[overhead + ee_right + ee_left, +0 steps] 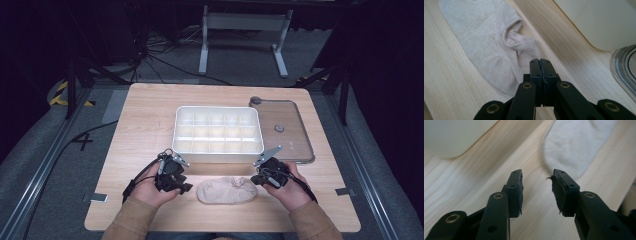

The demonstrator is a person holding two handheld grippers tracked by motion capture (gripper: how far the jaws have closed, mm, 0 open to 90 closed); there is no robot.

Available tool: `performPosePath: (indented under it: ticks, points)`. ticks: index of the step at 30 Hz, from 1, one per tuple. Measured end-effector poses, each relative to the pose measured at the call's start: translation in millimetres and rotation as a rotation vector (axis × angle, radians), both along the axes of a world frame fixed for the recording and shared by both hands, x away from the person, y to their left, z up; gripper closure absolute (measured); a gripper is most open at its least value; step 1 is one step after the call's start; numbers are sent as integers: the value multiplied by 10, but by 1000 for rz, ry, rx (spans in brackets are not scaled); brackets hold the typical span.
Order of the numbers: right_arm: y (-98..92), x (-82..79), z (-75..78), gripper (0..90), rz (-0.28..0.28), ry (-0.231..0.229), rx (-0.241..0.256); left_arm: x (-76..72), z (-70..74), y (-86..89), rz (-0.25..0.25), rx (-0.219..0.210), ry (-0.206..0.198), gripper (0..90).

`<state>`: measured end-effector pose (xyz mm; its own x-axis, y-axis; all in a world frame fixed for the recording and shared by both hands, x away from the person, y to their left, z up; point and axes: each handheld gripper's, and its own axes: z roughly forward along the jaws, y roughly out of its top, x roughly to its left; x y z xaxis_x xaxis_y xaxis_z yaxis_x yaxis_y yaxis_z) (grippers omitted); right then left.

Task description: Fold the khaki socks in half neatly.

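Note:
A beige sock [226,190] lies flat on the wooden table near its front edge, between the two grippers. My left gripper [186,187] rests at the sock's left end. In the left gripper view my left gripper [537,176] is open, with bare wood between the jaws and the sock [576,147] just beyond the right jaw. My right gripper [257,179] sits at the sock's right end. In the right gripper view my right gripper [540,61] is shut, its tips at the edge of the sock's cuff [524,47]; no fabric shows between the pads.
A white compartment box [218,109] stands just behind the grippers in the middle of the table. A clear lid [292,130] lies flat to its right. Bare wood runs along the table's left side and front edge.

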<state>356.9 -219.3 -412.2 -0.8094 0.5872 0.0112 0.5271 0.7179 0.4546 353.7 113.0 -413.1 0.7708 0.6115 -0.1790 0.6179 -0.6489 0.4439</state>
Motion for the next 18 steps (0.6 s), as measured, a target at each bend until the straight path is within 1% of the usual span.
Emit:
performPosePath:
  ticks: [1, 2, 3, 4, 8, 10, 11, 13, 18]
  points:
    - [-6, -7, 13, 899, -1, -5, -1, 26, 10, 33, 6, -9, 31, 604]
    - [-12, -14, 24, 900, -7, -8, -6, 33, 21, 56, 17, -7, 56, 586]
    - [-15, -16, 32, 900, -7, 0, -8, 34, 29, 66, 22, 3, 54, 589]
    - [-12, -16, 34, 900, -4, 23, 5, 26, 54, 71, 33, 33, 45, 594]
    - [24, -29, 34, 899, -4, 17, 0, 6, 90, 50, 25, 30, 34, 613]
    - [48, -35, 39, 899, -6, 18, 7, -13, 110, 36, 25, 27, 27, 621]
    - [79, -44, 48, 899, 0, 15, 16, -17, 124, 34, 16, 29, 20, 622]
    - [91, -50, 53, 900, 1, 14, 13, -32, 148, 34, 22, 21, 16, 622]
    - [172, -92, 84, 900, 27, 5, 12, -48, 173, 24, 15, 24, 13, 627]
